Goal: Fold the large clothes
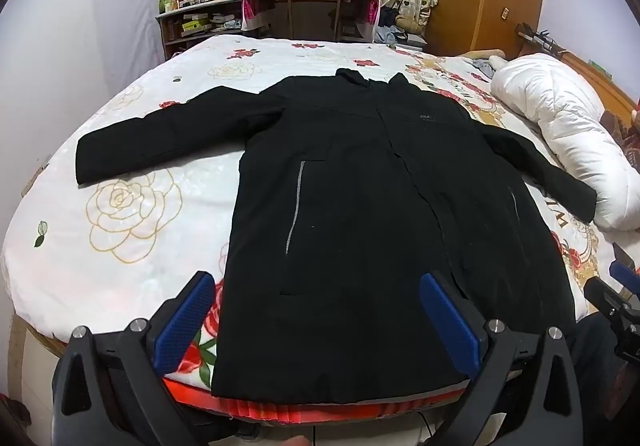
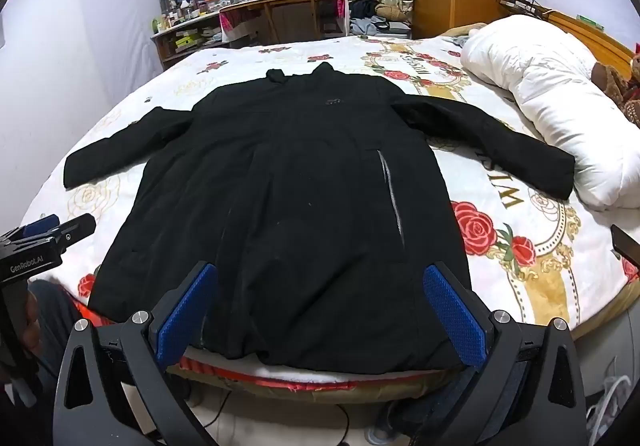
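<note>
lying flat on the bed (image 1: pixel 132 270) ahead of both wide, empty hand-held grippers, left (image 1: pixel 316 322) and right (image 2: pixel 320 316), the black coat (image 1: pixel 360 185) looks soft, bulky; grab hem corners.

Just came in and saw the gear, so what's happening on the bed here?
A person holds a two-finger gripper in each hand above the near edge of a bed. A long black coat lies flat, front up, sleeves spread, collar toward the far side. The left gripper and right gripper are both open and hold nothing. No fold has been made yet.
</note>
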Demonstrator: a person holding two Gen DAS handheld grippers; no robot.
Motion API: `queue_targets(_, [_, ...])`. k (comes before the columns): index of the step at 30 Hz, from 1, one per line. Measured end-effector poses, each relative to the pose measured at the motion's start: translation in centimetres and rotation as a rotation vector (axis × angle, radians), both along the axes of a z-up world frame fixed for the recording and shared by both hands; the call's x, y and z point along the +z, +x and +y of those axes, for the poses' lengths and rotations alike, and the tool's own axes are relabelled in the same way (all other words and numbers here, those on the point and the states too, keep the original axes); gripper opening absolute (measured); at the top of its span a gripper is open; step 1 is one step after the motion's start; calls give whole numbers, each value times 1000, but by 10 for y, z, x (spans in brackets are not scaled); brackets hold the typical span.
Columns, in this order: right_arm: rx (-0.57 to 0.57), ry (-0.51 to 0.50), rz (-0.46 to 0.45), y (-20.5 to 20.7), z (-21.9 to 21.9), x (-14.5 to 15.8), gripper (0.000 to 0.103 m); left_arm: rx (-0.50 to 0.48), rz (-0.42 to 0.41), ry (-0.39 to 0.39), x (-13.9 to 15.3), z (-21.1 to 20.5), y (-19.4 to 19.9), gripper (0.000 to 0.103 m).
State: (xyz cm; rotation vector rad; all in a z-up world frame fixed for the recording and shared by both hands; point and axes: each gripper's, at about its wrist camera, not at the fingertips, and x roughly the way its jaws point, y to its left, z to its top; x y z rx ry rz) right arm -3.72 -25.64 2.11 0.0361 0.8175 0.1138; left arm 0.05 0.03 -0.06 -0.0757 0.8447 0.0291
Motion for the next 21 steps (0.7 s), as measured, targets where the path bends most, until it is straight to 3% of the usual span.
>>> queue_targets(21, [2, -13, 13, 5, -1, -3, 103, -13, 10, 9, -4, -3, 2, 103])
